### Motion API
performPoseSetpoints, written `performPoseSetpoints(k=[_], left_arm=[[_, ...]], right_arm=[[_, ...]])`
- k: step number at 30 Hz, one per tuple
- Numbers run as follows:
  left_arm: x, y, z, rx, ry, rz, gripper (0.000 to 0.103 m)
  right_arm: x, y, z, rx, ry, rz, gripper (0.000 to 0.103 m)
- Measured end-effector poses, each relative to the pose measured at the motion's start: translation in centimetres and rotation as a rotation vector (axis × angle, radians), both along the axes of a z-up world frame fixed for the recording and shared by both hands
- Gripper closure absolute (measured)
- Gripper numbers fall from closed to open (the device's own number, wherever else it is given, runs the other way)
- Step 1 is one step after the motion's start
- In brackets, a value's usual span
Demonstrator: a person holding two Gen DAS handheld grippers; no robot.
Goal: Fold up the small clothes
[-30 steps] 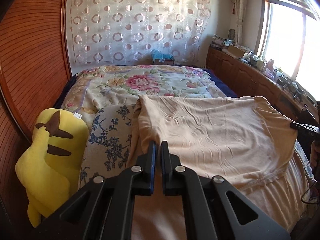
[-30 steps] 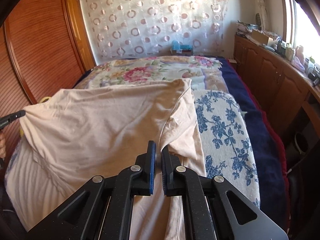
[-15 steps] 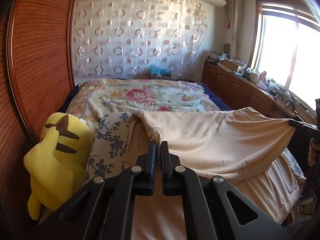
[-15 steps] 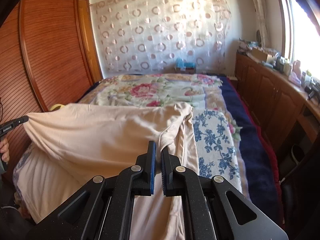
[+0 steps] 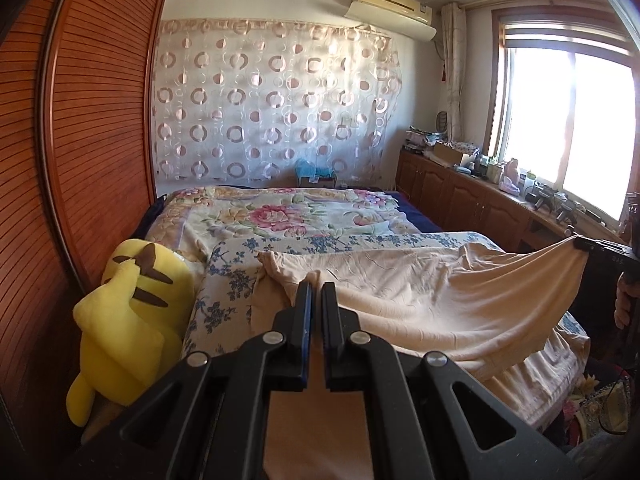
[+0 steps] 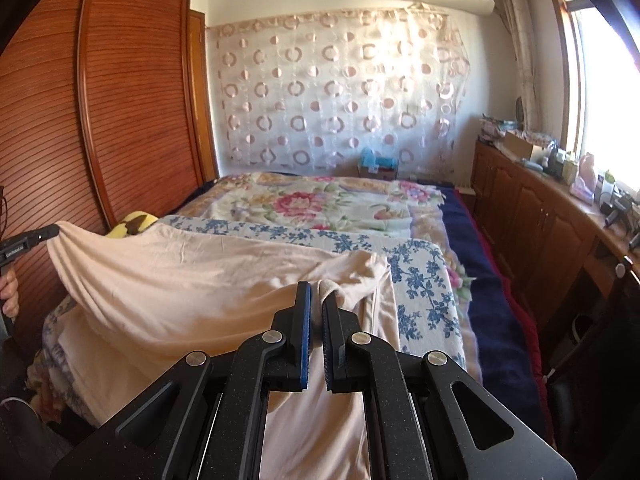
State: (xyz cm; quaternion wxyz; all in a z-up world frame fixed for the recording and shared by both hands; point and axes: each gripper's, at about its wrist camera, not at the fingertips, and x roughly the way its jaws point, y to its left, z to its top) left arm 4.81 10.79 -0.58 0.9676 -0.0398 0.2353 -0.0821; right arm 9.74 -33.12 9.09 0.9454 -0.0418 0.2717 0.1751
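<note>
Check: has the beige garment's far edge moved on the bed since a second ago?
Yes. The beige garment has drawn back toward the camera: its far edge, earlier at the floral quilt, now lies short of it on the blue-flowered cover.

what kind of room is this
A bedroom in a home, most likely: a bed with a floral quilt fills the middle, a tall wooden wardrobe stands beside it, and a yellow plush toy leans at the bed's edge.

place: home bedroom | bed (image 5: 280,216) with flowered quilt | wooden slatted wardrobe (image 6: 132,100) beside it | ring-patterned curtain (image 5: 272,108) on far wall | air conditioner (image 5: 392,4) above | low wooden cabinets (image 6: 532,216) under sunny window (image 5: 568,120), tops cluttered | yellow plush toy (image 5: 128,316) at bedside
</note>
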Motion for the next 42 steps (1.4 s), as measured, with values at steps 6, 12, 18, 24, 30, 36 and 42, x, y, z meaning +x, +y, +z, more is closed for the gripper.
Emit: performPoseSetpoints(k=[6, 12, 18, 24, 30, 36, 42], left_arm=[[-2.2, 0.5, -2.0, -0.008, 0.042, 0.018, 0.102], [-1.4, 0.4, -6.2, 0.025, 0.156, 0.042, 0.098], [-0.7, 0.9, -9.2, 0.029, 0.244, 0.072, 0.090], [-1.0, 1.3, -10.7, 0.037, 0.289, 0.096, 0.083], [-0.9, 1.3, -12.1, 0.042, 0.326, 0.093, 0.083], [-1.0, 1.4, -12.2, 0.039, 0.322, 0.102, 0.080], [-1.1, 1.5, -12.2, 0.037, 0.314, 0.105, 0.078]], right_arm=[[-2.7, -0.9, -0.1, 0.002, -0.002, -0.019, 0.100], [-1.8, -1.6, -4.4, -0.080, 0.080, -0.059, 0.100], [-0.6, -2.6, -9.6, -0.117, 0.205, -0.103, 0.099], [-1.1, -2.2, -9.6, -0.130, 0.184, -0.137, 0.064], [-1.7, -0.7, -8.3, -0.096, 0.138, -0.118, 0.043], [-1.4, 3.3, -9.4, -0.078, 0.180, -0.013, 0.039], [-0.3, 6.0, -12.6, -0.098, 0.265, 0.026, 0.039]])
